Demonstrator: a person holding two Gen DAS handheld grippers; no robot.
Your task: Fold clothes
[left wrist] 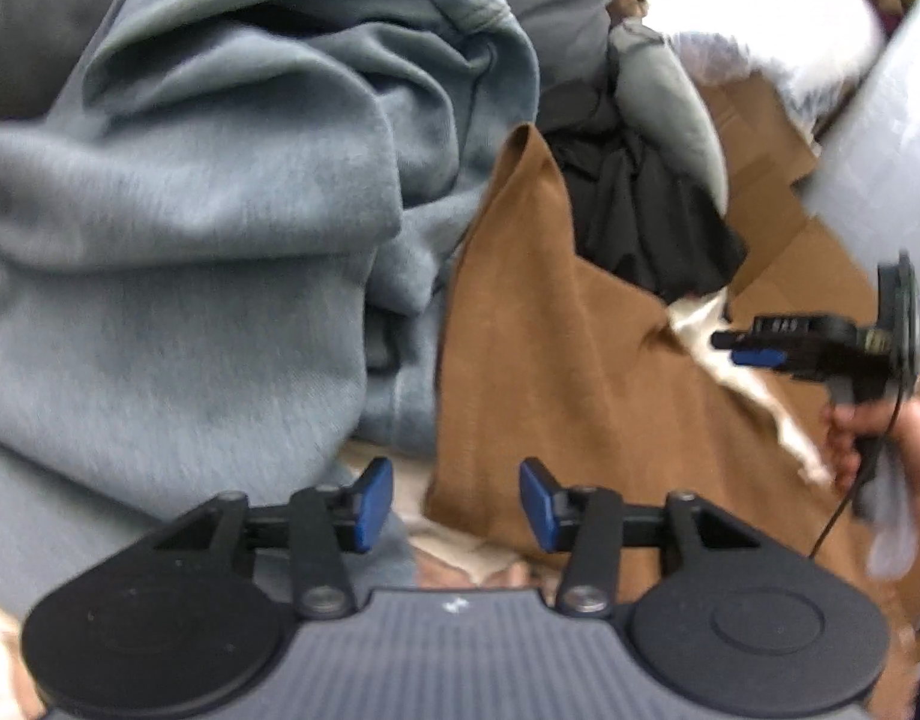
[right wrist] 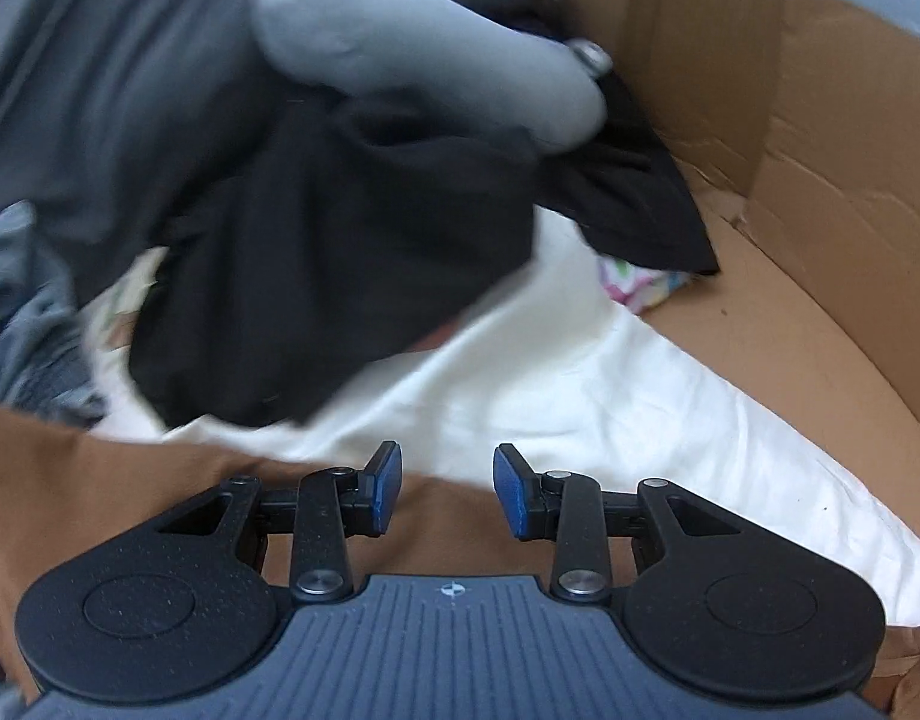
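A brown garment (left wrist: 556, 372) lies spread in the middle of the left wrist view, its near-left corner just beyond my left gripper (left wrist: 456, 504). That gripper stands open with nothing between its blue pads (left wrist: 375, 501). A bulky grey-blue sweatshirt (left wrist: 207, 228) is heaped to its left. My right gripper (left wrist: 731, 348), held by a hand (left wrist: 862, 438), hovers at the brown garment's right edge over white cloth (left wrist: 700, 324). In the right wrist view, the right gripper (right wrist: 447, 492) is open above the brown garment's edge (right wrist: 129, 492), with nothing pinched.
A black garment (right wrist: 315, 252) and a grey one (right wrist: 411, 54) lie bunched over a white cloth (right wrist: 580, 396) inside a cardboard box (right wrist: 832, 192). A small patterned cloth (right wrist: 646, 288) peeks out beneath the black one. The box wall rises on the right.
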